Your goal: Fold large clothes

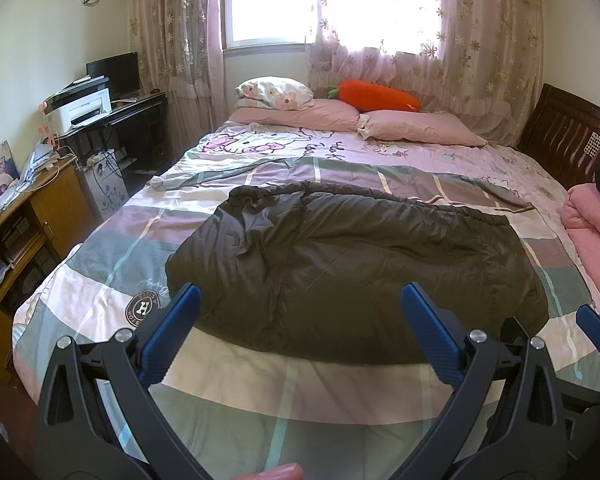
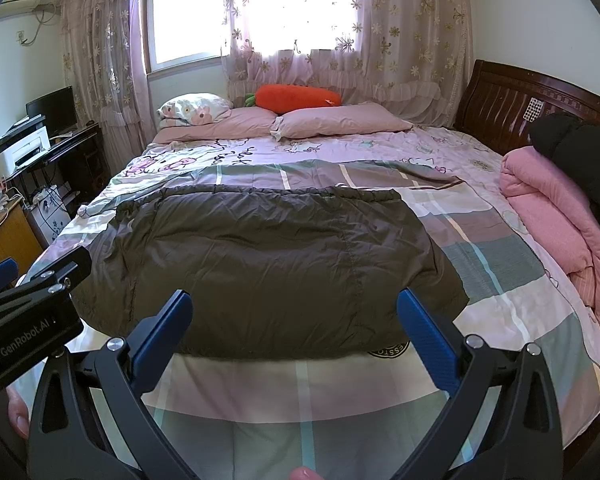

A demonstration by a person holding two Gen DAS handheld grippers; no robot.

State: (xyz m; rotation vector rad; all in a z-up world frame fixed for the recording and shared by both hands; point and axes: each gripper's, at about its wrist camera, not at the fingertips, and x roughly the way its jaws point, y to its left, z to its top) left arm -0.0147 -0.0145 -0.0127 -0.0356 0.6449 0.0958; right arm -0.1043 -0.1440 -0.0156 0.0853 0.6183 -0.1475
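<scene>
My left gripper [image 1: 300, 312] hangs over the near edge of the bed [image 1: 260, 396], jaws spread wide with nothing between them; my right gripper [image 2: 294, 320] is the same, jaws wide apart and holding nothing. The dark jacket [image 1: 340, 264] lies flat on the plaid quilt [image 1: 112, 248], just past both sets of jaws at twelve o'clock, its gathered hem along the far side.

The left wrist view shows the round crest on the quilt [image 1: 142, 307] fully, at ten o'clock of my left jaws, clear of the jacket; the right wrist view shows only a sliver of that crest [image 2: 388, 350] poking out from under the jacket's near edge (so the two views disagree on how it sits, and I cannot tell which is true). The left view also takes in a wooden cabinet [image 1: 48, 208] at nine o'clock; the right view shows my left gripper's body [image 2: 32, 292] at nine o'clock, and more of the dark headboard [image 2: 512, 100] at two o'clock.

Around: pink pillows [image 1: 416, 128] and a carrot plush [image 1: 376, 96] at twelve o'clock under the curtained window [image 1: 268, 0]; a printer [image 1: 80, 110] on a counter [image 1: 140, 104] at ten; a folded pink blanket [image 2: 556, 216] at three, with something black [image 2: 580, 152] on it.
</scene>
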